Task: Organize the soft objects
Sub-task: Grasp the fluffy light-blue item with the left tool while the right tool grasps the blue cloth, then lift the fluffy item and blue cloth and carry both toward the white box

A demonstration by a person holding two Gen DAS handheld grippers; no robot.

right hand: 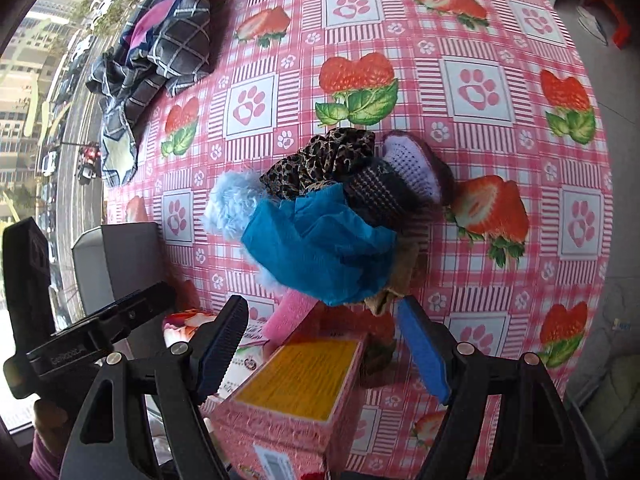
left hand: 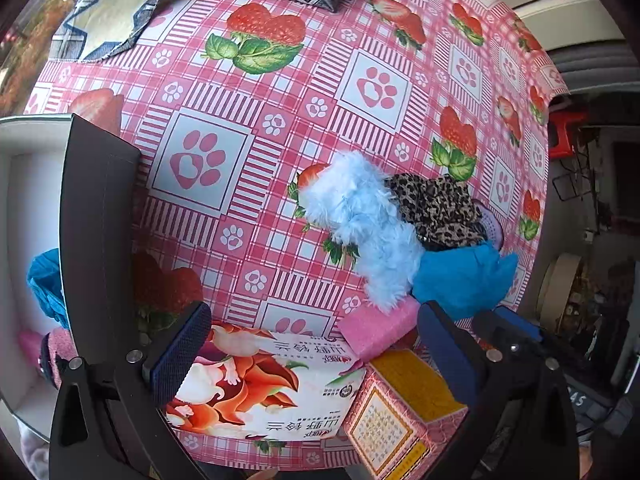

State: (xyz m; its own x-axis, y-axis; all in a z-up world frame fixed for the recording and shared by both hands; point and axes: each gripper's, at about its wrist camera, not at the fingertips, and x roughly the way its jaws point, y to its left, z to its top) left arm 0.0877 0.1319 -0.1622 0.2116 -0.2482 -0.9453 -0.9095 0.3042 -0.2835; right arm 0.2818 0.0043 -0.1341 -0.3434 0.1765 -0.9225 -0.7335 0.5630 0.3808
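Note:
A pile of soft things lies on the strawberry tablecloth: a fluffy light-blue piece (left hand: 368,220) (right hand: 232,204), a leopard-print fabric (left hand: 440,208) (right hand: 320,160), a blue cloth (left hand: 460,280) (right hand: 320,248), a purple knitted piece (right hand: 400,176) and a pink sponge (left hand: 376,328) (right hand: 288,316). My left gripper (left hand: 316,352) is open, hovering near the pile's near-left side above a printed bag (left hand: 260,384). My right gripper (right hand: 324,344) is open too, just short of the blue cloth and holding nothing.
A pink box with a yellow top (right hand: 296,384) (left hand: 404,400) stands under both grippers. A white bin (left hand: 24,200) (right hand: 116,256) at the left holds a blue cloth (left hand: 44,284) and a pink knit. Checked dark cloths (right hand: 160,48) (left hand: 108,12) lie at the far side.

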